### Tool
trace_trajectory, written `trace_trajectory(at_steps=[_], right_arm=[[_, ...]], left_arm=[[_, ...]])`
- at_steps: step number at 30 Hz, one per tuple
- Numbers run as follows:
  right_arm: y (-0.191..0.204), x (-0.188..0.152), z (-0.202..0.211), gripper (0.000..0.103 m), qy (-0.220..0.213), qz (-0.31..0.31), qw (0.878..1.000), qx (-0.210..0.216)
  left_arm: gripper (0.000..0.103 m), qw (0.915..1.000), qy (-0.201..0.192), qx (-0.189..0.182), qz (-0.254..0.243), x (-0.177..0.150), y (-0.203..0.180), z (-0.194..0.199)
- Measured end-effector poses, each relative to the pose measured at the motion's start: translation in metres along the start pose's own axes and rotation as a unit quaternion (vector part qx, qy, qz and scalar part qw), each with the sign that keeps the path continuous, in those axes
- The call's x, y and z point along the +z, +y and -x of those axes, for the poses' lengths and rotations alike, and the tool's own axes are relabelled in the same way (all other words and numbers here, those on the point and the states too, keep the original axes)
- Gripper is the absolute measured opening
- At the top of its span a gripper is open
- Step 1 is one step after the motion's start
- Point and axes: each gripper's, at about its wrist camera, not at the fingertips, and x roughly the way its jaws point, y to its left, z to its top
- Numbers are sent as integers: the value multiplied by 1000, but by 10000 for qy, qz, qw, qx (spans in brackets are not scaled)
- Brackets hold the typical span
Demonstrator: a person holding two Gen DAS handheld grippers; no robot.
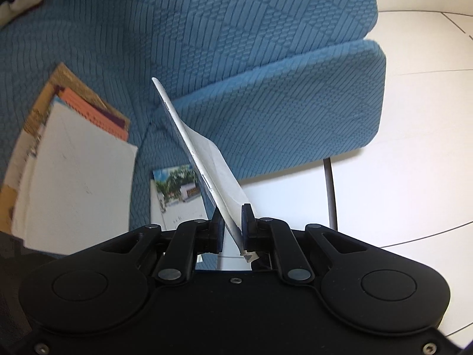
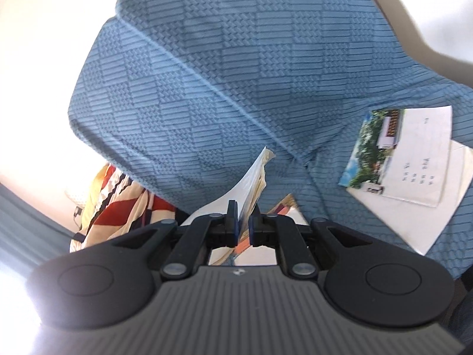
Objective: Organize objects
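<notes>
Left wrist view. At the left edge of the blue textured sofa seat (image 1: pixel 224 29) lies a stack of books and papers (image 1: pixel 74 159): a white sheet on top, orange and purple covers and a brown cover showing beneath it toward the far side. Just right of the stack, near the seat's front edge, lies a booklet with a tree-and-building photo (image 1: pixel 177 195), partly hidden behind the held item. The left gripper (image 1: pixel 232 222) is clamped on a thin white booklet (image 1: pixel 204 159), which stands on edge between the pads and rises away from the gripper, tilted to the left, clear of the seat. A torn corner of it pokes out behind the pads. To the right, the seat cushion's front corner overhangs a dark leg (image 1: pixel 330 192) and white floor tiles (image 1: pixel 414 148).

Right wrist view. At the left, beyond the cushion edge, hangs a red, cream and dark striped cloth (image 2: pixel 118 204). The right gripper (image 2: pixel 243 227) is closed on a bundle of white and coloured pages (image 2: pixel 251 183), which fans upward and to the right from the pads, above the sofa. Orange and patterned covers show directly beneath the fingers. Toward the right edge of the seat, well apart from this gripper, the photo booklet (image 2: pixel 399 153) lies flat on a larger white sheet (image 2: pixel 422 216).
</notes>
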Motion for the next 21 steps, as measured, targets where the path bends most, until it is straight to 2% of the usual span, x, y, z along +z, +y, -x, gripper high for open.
trace_trajectory(at_steps=[12,21], right_arm=[[20,-34,-49,10,291,280,9991,-134],[14,-54,-77,10,446,570,9961,-513]], left_arm=[[9,9994,-121,296,117,25,50,18],[9,9974,31,716,2,30,90,0]])
